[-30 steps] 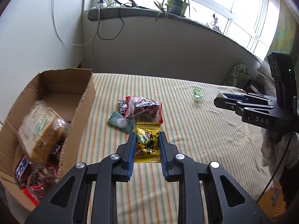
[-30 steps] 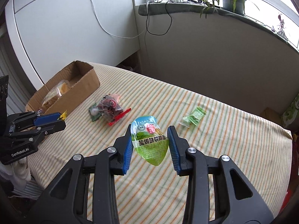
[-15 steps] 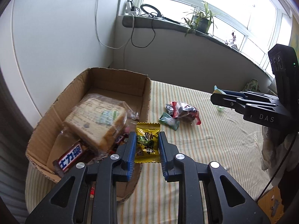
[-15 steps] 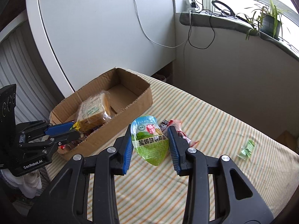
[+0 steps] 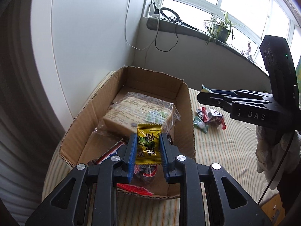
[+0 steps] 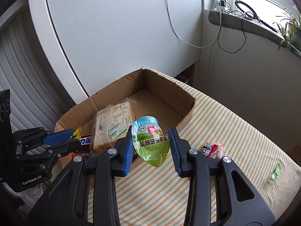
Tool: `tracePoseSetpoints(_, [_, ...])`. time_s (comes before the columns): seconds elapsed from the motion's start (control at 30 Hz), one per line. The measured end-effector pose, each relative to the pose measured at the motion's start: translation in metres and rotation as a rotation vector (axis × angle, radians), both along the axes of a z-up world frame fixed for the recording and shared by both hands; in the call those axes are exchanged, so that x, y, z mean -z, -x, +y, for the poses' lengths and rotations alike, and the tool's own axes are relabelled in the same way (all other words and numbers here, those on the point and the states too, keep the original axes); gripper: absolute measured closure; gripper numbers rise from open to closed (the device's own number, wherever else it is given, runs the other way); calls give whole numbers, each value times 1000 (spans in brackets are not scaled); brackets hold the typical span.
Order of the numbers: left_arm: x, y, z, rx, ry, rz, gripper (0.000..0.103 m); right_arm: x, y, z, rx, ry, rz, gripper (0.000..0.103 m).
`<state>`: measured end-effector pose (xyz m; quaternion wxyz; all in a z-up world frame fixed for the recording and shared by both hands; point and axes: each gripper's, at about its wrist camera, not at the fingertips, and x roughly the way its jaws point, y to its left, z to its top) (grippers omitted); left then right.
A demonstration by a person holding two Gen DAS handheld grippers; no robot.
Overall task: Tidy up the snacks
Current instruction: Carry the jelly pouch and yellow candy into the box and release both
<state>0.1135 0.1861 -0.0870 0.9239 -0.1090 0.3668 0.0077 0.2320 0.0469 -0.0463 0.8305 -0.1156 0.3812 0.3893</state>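
My left gripper [image 5: 147, 141] is shut on a yellow candy packet [image 5: 148, 145] and holds it above the near end of the cardboard box [image 5: 184, 113]. The box holds a wrapped bread pack [image 5: 139, 111] and a chocolate bar [image 6: 85, 141]. My right gripper [image 6: 151, 141] is shut on a green egg-shaped snack pack [image 6: 151, 143], held above the striped table beside the box's right wall [image 6: 188, 113]. The left gripper also shows in the right wrist view [image 6: 62, 139] over the box.
A red and black snack bag [image 5: 211, 115] and a green candy [image 5: 200, 126] lie on the striped tablecloth [image 6: 235, 131] right of the box. A small green wrapper [image 6: 275, 172] lies further right. A white wall stands behind the box.
Both grippers have swung left toward the box, each carrying its snack. The left one now hangs over the box's near end; the right one is close beside the box.
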Motion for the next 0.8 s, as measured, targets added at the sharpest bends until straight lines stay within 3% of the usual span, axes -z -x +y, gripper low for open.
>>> tracePoseSetpoints(0.37, [3, -1, 13, -15, 2, -1, 81, 8, -4, 28, -28, 10, 7, 64])
tracePoseSetpoints(0.8, [-1, 1, 7, -35, -12, -5, 74, -1, -6, 12, -4, -31, 20, 56])
